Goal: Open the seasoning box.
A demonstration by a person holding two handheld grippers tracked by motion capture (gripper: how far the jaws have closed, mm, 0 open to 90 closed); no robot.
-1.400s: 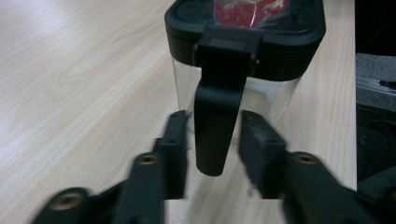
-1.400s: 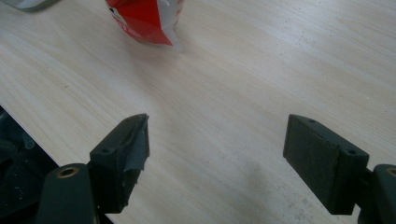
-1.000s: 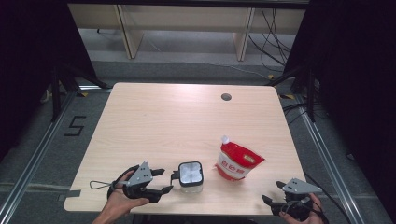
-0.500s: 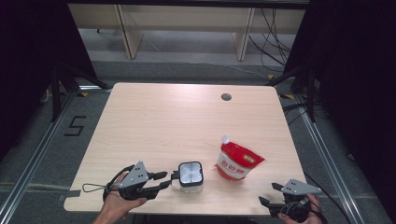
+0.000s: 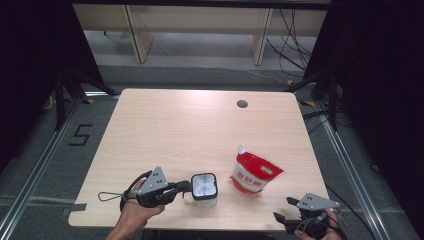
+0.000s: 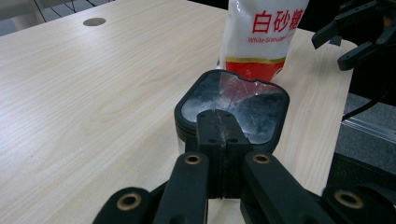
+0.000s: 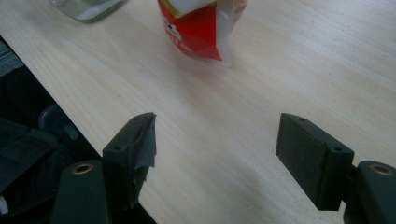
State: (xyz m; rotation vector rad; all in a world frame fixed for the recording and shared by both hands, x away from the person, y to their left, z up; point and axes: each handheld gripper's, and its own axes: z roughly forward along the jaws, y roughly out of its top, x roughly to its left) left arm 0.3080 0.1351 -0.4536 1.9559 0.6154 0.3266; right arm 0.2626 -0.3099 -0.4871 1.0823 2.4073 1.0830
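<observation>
Two grippers, one jar, one risk of tipping

Two grippers work at the near edge of the desk (image 5: 165,125). The left gripper (image 5: 184,187) has just been closing and its jaws now stand pressed together at the near rim of the square glass jar (image 5: 204,189); whether they pinch the lid edge, I cannot tell. The right gripper (image 5: 285,210) waits wide open and empty near the near right corner. The sugar pouch (image 5: 254,173) stands just beside the jar. If the left gripper pulls or pushes, the jar may slide or tip against the pouch, because the hold looks thin.
</observation>
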